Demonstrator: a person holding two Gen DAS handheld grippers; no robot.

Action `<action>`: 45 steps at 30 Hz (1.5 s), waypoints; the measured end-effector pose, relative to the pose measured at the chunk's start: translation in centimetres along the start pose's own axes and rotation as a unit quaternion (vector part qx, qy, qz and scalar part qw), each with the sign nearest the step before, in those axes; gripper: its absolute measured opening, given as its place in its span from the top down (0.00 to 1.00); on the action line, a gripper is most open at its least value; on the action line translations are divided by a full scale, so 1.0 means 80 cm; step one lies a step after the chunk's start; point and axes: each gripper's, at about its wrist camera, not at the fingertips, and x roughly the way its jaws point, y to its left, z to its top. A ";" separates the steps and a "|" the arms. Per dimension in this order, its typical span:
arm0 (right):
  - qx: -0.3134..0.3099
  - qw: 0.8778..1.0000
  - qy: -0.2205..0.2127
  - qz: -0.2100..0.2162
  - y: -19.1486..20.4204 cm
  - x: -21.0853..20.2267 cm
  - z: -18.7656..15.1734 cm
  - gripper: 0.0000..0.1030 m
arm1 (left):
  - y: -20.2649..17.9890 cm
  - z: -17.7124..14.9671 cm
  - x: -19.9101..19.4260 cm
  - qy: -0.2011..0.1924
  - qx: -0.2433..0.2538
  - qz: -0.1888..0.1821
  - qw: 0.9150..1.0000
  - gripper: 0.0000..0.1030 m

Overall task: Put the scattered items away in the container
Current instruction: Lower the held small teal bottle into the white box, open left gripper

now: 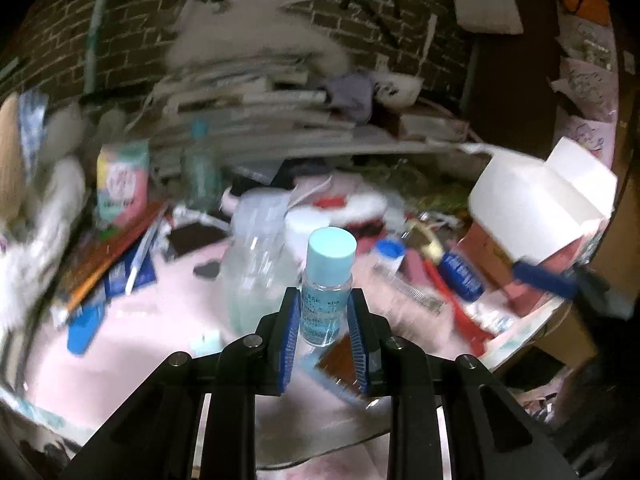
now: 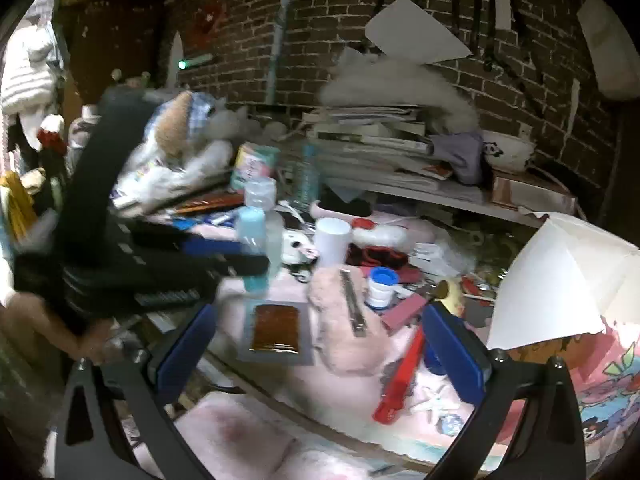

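Observation:
A small clear bottle with a pale blue cap (image 1: 332,245) stands upright between the blue pads of my left gripper (image 1: 324,295), which is shut on its body, above the pink cloth. The right wrist view shows the same bottle (image 2: 252,220) held in the left gripper (image 2: 245,257) at the left. My right gripper (image 2: 320,312) is open wide with nothing between its fingers, over a brown packet on grey backing (image 2: 276,328) and a metal comb (image 2: 352,304). A white box with raised flaps (image 2: 560,280) stands at the right, also seen as the white box (image 1: 532,208).
The table is crowded: a larger clear bottle (image 1: 256,272), a white cup (image 2: 332,240), a blue-lidded jar (image 2: 382,284), a red strip (image 2: 400,376). Stacked books (image 2: 380,148) line the brick wall behind. One of the right gripper's blue fingers (image 1: 548,280) shows near the box.

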 end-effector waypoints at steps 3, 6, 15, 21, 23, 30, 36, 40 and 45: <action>0.023 1.000 0.003 0.013 -0.010 0.007 -0.006 0.00 | -0.017 0.028 -0.007 -0.007 0.021 -0.019 1.000 0.82; 0.047 0.998 0.013 0.029 -0.020 0.014 -0.012 0.00 | -0.043 0.062 -0.010 -0.010 0.049 -0.045 0.998 0.82; 0.032 0.999 0.008 0.010 -0.022 0.015 -0.030 0.00 | -0.140 0.152 0.012 0.005 0.134 -0.169 0.976 0.82; 0.037 0.999 -0.001 0.018 -0.028 0.007 -0.034 0.00 | -0.217 0.179 0.055 0.068 0.169 -0.218 0.959 0.82; 0.035 0.999 -0.005 0.017 -0.028 0.004 -0.035 0.00 | -0.234 0.181 0.069 0.090 0.173 -0.224 0.955 0.82; 0.048 0.998 -0.011 0.027 -0.033 -0.005 -0.038 0.00 | -0.271 0.176 0.109 0.166 0.175 -0.220 0.945 0.81; 0.058 0.998 -0.011 0.029 -0.035 -0.011 -0.042 0.00 | -0.283 0.165 0.127 0.197 0.190 -0.177 0.946 0.81; 0.060 0.998 -0.016 0.031 -0.038 -0.015 -0.041 0.00 | -0.288 0.158 0.135 0.207 0.201 -0.160 0.944 0.81; 0.062 0.998 -0.020 0.027 -0.041 -0.017 -0.040 0.00 | -0.291 0.156 0.137 0.202 0.213 -0.142 0.945 0.81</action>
